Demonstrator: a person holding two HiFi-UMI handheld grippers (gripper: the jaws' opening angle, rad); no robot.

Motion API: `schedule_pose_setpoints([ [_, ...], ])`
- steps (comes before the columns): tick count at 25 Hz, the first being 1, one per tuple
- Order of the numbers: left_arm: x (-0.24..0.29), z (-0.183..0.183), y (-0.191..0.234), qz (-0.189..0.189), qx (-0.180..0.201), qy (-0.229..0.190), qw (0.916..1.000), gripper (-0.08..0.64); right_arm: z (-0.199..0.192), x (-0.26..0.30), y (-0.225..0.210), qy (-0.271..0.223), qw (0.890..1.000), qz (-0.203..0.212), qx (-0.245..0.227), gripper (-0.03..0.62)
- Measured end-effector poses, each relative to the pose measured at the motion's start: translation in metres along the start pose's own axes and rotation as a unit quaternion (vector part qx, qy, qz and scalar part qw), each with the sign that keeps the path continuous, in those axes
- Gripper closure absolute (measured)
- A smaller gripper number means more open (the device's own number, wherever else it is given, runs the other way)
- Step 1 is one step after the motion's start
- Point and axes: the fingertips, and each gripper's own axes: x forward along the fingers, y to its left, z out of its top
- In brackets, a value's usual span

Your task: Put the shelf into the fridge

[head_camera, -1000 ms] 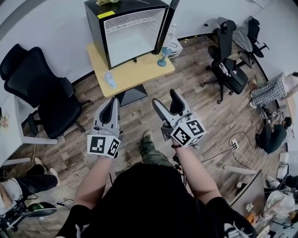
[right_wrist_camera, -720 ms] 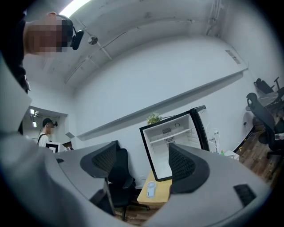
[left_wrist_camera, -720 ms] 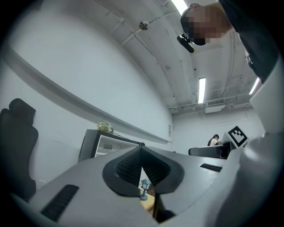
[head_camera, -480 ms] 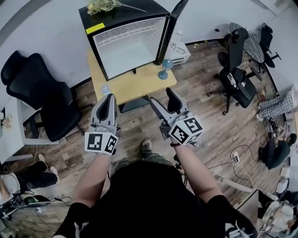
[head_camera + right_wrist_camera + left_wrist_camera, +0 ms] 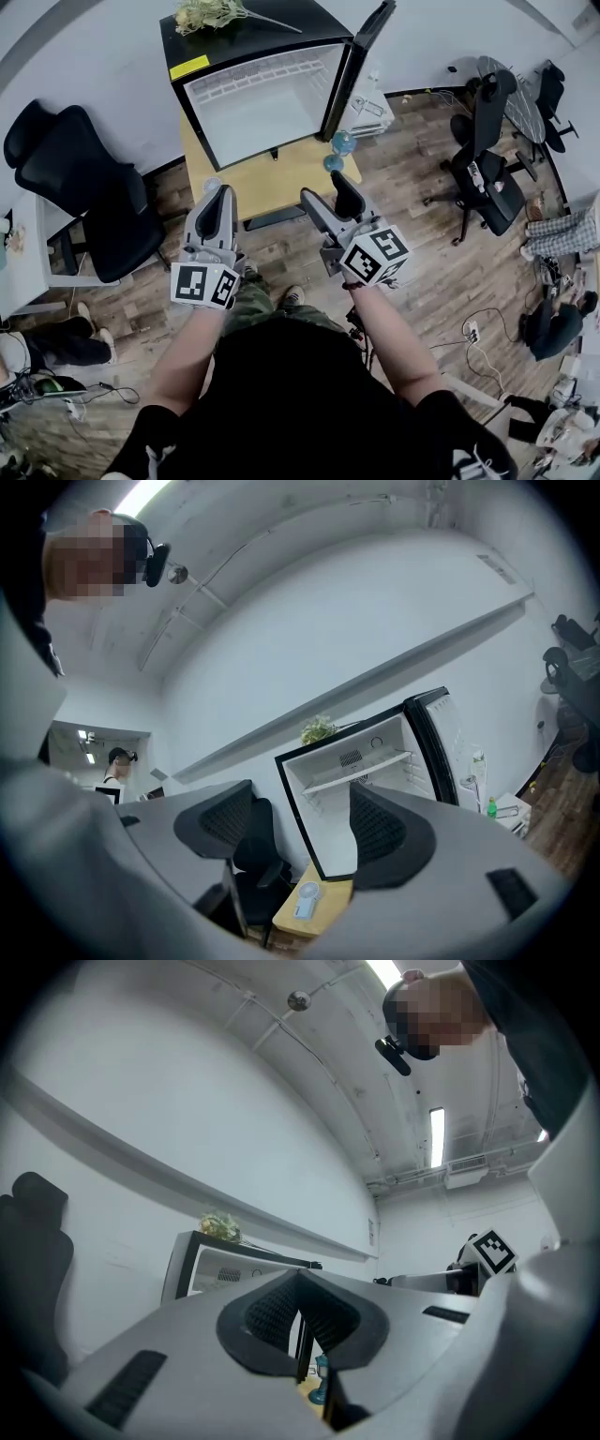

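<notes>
A black mini fridge [image 5: 265, 36] stands on a small wooden table [image 5: 281, 174], its door [image 5: 362, 52] swung open to the right. A white wire shelf [image 5: 255, 79] lies across the upper part of its white inside, also plain in the right gripper view as the shelf [image 5: 358, 772]. My left gripper [image 5: 220, 198] is held short of the table's front edge, its jaws shut with nothing in them, pads [image 5: 281, 1309] meeting. My right gripper [image 5: 330, 195] is beside it, open and empty, its jaws having just been closing a little; the fridge shows between its pads [image 5: 381, 829].
A small handheld fan [image 5: 302, 902] lies at the table's left front. Two blue-green glass pieces [image 5: 338, 143] stand at the table's right corner. Dried flowers [image 5: 208, 13] lie on the fridge top. A black office chair [image 5: 86, 202] is left of the table, more chairs [image 5: 487, 169] right.
The person has stepped toward the fridge: both grippers have come up to the table's front edge, and the fridge looks nearer. The right jaws stand slightly narrower.
</notes>
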Motion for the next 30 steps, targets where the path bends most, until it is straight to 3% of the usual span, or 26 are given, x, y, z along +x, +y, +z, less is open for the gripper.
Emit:
schedule_pose_setpoints([
  [7, 0.033, -0.006, 0.025, -0.007, -0.014, -0.003, 0.9999, 0.541, 0.008, 0.043, -0.015, 0.002, 1.000, -0.002, -0.006, 0.255],
  [18, 0.084, -0.024, 0.065, -0.019, -0.023, 0.008, 0.9995, 0.540, 0.007, 0.116, -0.057, 0.009, 0.999, -0.027, 0.043, 0.265],
  [24, 0.100, -0.039, 0.072, -0.032, -0.040, 0.022, 0.9984, 0.540, 0.006, 0.143, -0.078, 0.017, 0.997, -0.030, 0.062, 0.275],
  [30, 0.105, -0.048, 0.071, -0.035, -0.030, 0.031, 0.9984, 0.541, -0.001, 0.167, -0.096, 0.022, 0.996, -0.034, 0.080, 0.281],
])
